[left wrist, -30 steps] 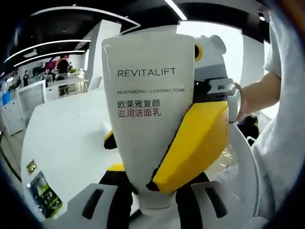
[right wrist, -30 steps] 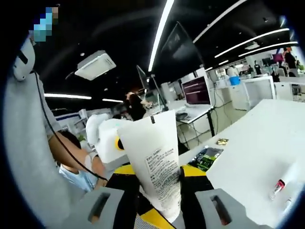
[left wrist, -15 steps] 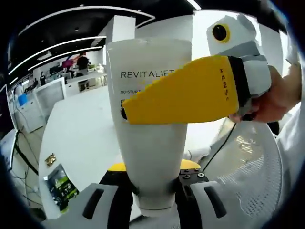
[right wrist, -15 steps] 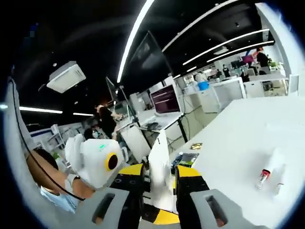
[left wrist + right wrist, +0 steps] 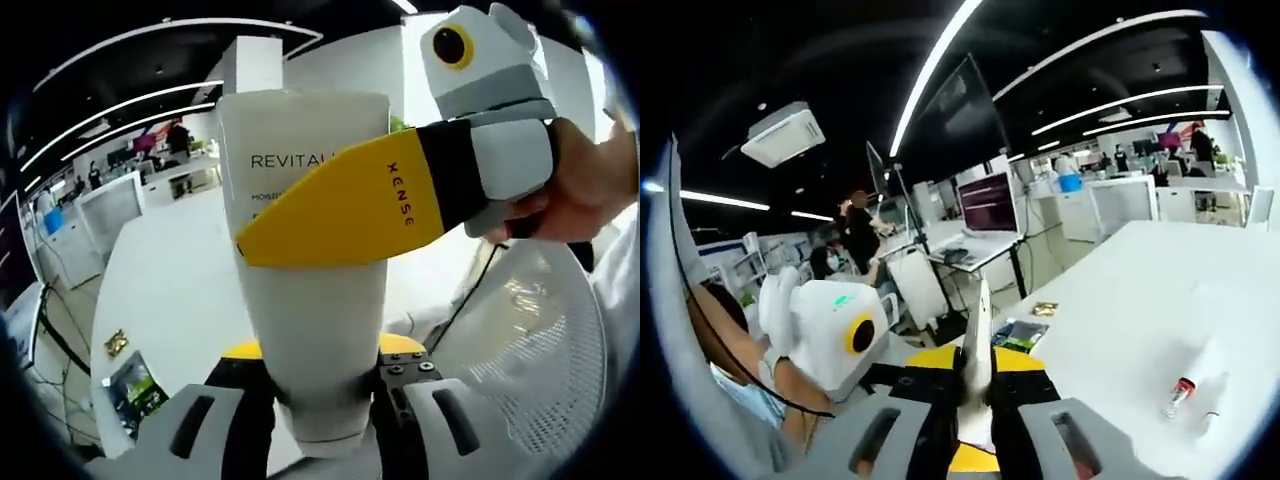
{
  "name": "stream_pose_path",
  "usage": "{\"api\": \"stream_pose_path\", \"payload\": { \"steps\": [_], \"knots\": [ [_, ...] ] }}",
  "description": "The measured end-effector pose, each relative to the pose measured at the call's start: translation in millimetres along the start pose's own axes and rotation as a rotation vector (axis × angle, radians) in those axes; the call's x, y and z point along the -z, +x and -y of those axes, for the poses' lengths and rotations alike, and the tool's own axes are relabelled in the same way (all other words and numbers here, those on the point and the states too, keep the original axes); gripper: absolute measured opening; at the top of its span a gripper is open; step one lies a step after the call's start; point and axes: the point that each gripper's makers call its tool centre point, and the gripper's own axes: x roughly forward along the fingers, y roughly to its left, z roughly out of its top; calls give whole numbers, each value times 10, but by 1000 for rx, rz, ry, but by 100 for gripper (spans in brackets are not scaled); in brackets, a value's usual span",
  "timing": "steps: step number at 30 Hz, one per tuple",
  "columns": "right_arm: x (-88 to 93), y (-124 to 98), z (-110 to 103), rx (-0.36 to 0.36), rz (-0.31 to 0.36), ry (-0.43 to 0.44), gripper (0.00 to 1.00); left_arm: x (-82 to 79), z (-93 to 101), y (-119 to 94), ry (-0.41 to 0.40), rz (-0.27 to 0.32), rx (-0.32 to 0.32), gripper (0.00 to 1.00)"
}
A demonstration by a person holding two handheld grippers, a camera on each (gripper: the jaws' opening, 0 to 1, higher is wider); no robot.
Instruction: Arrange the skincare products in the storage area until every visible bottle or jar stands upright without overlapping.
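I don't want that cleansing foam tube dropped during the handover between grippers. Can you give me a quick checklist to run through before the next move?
1. Left gripper clamped on the cap end of the Revitalift tube: ok, jaws shut on it.
2. Right gripper clamped on the tube's flat upper part: ok; the tube shows edge-on between its jaws.
3. Tube held upright: cannot tell, both views tilt with the hands.
4. White table has bare room to set it down: ok.
5. Small red-capped bottle standing: not ok, it lies on its side.
6. Storage area located: cannot tell.
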Motion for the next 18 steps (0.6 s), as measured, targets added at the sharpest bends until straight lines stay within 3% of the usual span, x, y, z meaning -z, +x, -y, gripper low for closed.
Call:
{"api": "stream_pose_path", "payload": {
  "steps": [5, 11, 17, 18],
  "knots": [
    [11, -44, -179, -128, -54, -178, 0, -34, 92, 6, 35, 23, 47, 37],
    [18, -149, -261, -236, -83, -239, 0, -50, 262, -19, 105, 38, 127, 36],
    [15, -299, -509, -446, -105, -275, 1, -136, 429, -59, 116, 79, 232, 33],
    [19, -297, -488, -443, -108, -298, 1, -140, 480, -69, 130, 84, 261, 33]
  ]
}}
